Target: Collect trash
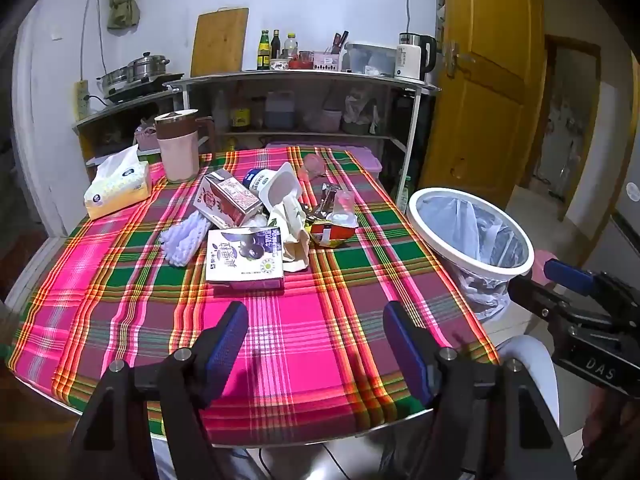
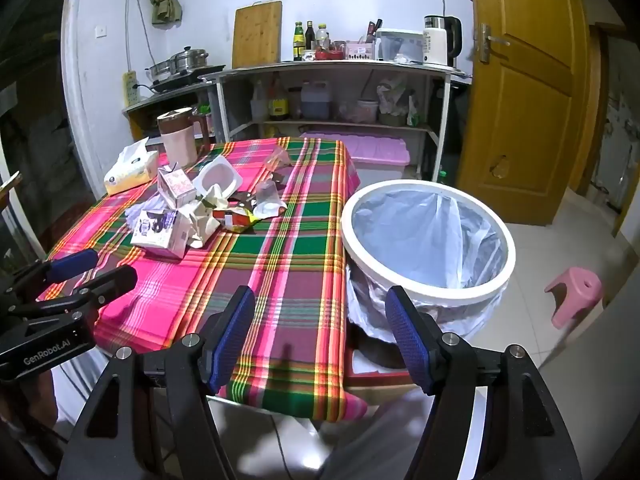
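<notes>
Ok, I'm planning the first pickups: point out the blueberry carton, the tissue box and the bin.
blueberry carton (image 1: 245,256), left wrist view, on its printed top face.
tissue box (image 1: 118,194), left wrist view, on its yellow side.
bin (image 2: 430,290), right wrist view, on its white rim.

The left wrist view looks forward and slightly down from the near edge of the table (image 1: 280,320), close over the cloth, facing the shelf (image 1: 300,80) at top centre. The right wrist view sits further right, off the table's corner, facing the same way. Both share the trash pile (image 1: 256,224), the bin (image 2: 428,236), the shelf and the door (image 2: 528,80); each catches the other gripper at its frame edge.
</notes>
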Action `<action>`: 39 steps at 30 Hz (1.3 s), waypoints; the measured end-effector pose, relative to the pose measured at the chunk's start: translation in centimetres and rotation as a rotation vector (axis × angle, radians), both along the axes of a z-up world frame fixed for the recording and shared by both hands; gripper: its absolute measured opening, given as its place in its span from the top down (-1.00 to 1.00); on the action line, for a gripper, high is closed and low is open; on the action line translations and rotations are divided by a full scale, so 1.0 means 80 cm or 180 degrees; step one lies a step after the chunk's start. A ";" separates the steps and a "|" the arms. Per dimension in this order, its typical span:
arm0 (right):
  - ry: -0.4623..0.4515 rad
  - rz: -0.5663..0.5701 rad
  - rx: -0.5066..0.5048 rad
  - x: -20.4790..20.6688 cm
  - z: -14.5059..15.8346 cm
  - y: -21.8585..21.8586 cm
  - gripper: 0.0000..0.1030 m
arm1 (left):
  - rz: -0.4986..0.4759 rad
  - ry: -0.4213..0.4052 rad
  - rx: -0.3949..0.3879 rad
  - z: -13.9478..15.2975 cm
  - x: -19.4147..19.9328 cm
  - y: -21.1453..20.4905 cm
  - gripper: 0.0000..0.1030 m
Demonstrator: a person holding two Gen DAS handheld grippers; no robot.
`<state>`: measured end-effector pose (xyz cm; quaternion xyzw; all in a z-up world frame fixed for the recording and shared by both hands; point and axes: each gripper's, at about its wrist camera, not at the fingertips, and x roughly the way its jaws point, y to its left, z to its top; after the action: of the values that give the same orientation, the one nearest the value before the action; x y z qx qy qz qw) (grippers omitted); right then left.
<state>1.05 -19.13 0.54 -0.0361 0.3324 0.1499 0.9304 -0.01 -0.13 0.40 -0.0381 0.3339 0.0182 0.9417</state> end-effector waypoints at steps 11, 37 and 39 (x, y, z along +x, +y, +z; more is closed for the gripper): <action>0.0013 0.0002 -0.0011 0.001 -0.001 0.001 -0.33 | 0.0002 -0.0029 0.0007 -0.003 -0.002 0.000 -0.35; 0.0006 0.0007 -0.0017 0.000 0.000 0.002 -0.33 | 0.0002 -0.0032 -0.0001 0.001 -0.005 0.001 -0.35; 0.0011 0.0007 -0.0009 0.000 -0.001 0.002 -0.33 | -0.0001 -0.0034 -0.0001 0.002 -0.005 0.001 -0.35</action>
<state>1.06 -18.99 0.48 -0.0375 0.3343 0.1505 0.9296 -0.42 -0.08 0.56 -0.0382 0.3288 0.0178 0.9434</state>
